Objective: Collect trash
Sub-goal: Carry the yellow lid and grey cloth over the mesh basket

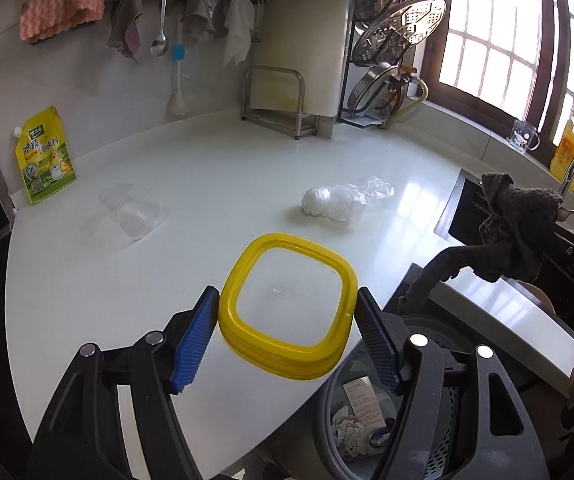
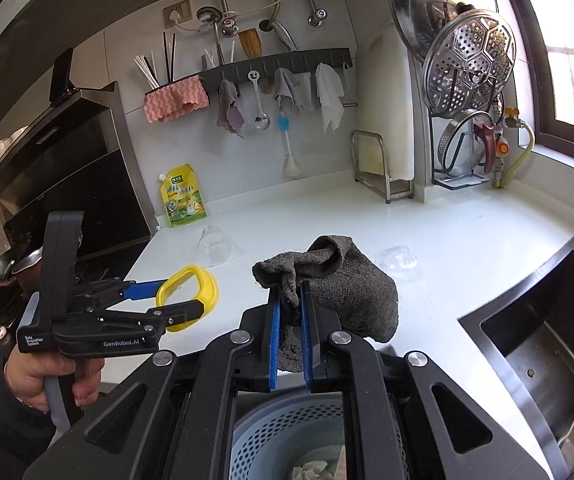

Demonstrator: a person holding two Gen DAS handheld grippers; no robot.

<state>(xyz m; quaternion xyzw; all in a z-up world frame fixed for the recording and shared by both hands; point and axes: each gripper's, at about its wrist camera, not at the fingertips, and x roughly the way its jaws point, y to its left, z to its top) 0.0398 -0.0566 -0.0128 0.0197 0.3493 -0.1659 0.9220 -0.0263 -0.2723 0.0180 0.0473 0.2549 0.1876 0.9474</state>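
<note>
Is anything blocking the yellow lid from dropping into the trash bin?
Nothing visible. The left gripper holds the yellow lid at the counter's edge, with the trash bin open just below and right.

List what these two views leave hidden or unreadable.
- Trash bin contents: left wrist view, mostly blocked by the left gripper; right wrist view, by the right gripper.
- Sink interior: cut off by the frame edge.
- Receipt text: too small.

The left claw (image 1: 287,316) has its two blue fingers (image 1: 193,340) spread wide apart. The right claw (image 2: 290,332) is squeezed nearly closed. A bare hand (image 2: 43,376) grips the left handle.
</note>
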